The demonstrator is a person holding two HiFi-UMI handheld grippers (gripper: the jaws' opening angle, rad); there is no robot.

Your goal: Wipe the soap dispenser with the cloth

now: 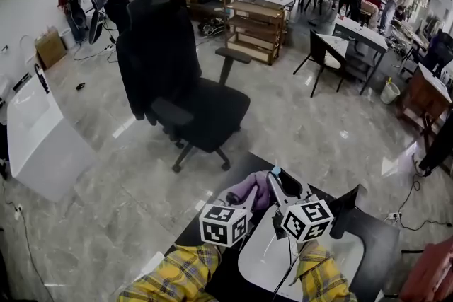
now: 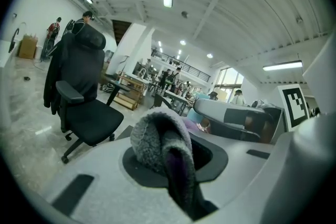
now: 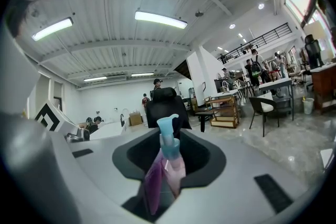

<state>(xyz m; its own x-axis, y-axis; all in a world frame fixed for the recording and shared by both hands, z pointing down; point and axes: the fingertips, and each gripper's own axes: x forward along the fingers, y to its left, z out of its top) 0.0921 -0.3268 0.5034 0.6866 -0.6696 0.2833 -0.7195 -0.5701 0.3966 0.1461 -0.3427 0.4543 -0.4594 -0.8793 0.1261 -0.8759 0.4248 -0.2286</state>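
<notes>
Right now both tools are loaded and held up over the near edge of the dark surface, above a white basin. Right gripper has its fingers closed narrow on the soap dispenser, clamped low on the pinkish body so the blue pump stands upright and the upper part stays exposed for wiping. Left gripper has its fingers shut on the cloth, a fluffy grey-purple wad bulging past the tips, so cloth rather than plastic meets the bottle. In the head view the cloth sits just left of the dispenser, close or touching; can't confirm contact. A purple strip on the bottle's left side in the right gripper view is probably cloth edge, not sure. My read: one tool fixes the bottle, the other does the rubbing, and wiping is at or near first contact. An office chair stands on the floor beyond, well apart.
</notes>
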